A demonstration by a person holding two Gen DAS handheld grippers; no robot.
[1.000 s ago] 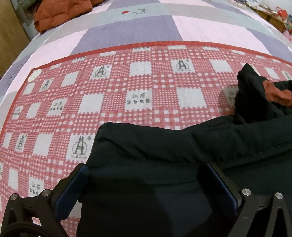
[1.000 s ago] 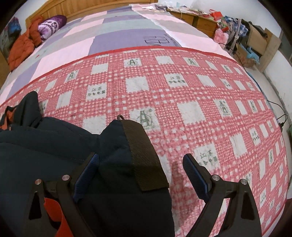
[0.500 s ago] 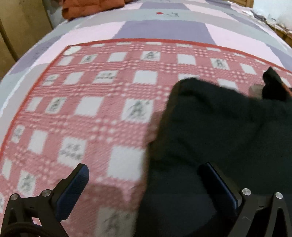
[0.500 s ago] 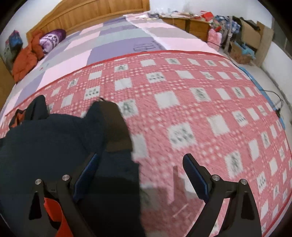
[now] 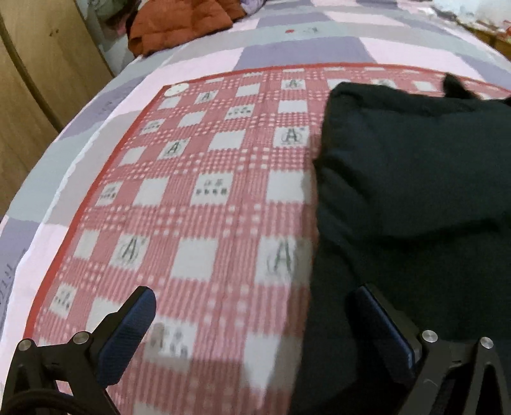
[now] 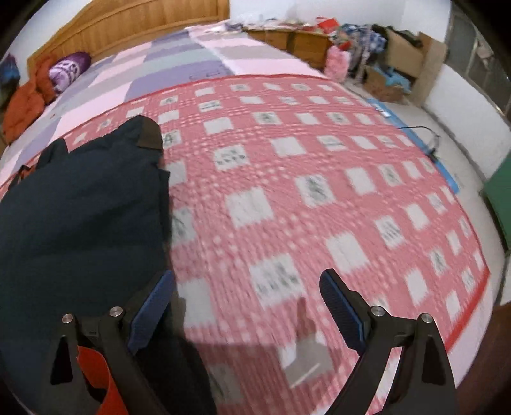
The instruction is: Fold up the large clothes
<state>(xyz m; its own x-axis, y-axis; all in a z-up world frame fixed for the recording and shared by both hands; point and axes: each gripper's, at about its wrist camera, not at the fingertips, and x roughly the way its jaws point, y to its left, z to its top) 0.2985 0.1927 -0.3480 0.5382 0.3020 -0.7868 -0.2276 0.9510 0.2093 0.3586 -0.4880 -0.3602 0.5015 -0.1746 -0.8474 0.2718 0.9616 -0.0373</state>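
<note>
— Blue ribbed pads on black arms: how does the left claw (image 5: pixel 258 328) stand?

— Spread wide, pinching nothing. Its right pad (image 5: pixel 381 322) sits against the near edge of the dark navy padded garment (image 5: pixel 415 178); whether it touches the cloth I cannot tell. Its left pad hangs over bare blanket.

— And the right claw (image 6: pixel 246 306)?

— Also spread, nothing between its pads. Its left pad (image 6: pixel 150 316) lies just beside the garment's (image 6: pixel 80 204) right edge, the other over open blanket.

— Where does the garment lie?

— Bunched in a thick heap on the red-and-white checked blanket (image 5: pixel 204 204), between the two claws. Its left edge runs roughly straight away from the left claw; on the right side a brown strap end (image 6: pixel 150 134) sits at the far corner.

— Room around it?

— Plenty. The blanket (image 6: pixel 319 191) is bare to the left out to its red border and bare to the right out to the bed's edge. Beyond the border comes the pink, grey and purple patchwork bedspread (image 5: pixel 303 48), with a rust-orange padded jacket (image 5: pixel 182 22) well apart at the far end.

— Past the bed?

— A wooden headboard (image 6: pixel 134 22), cardboard boxes (image 6: pixel 412 54) and clutter along the right wall. Both views are blurred.
</note>
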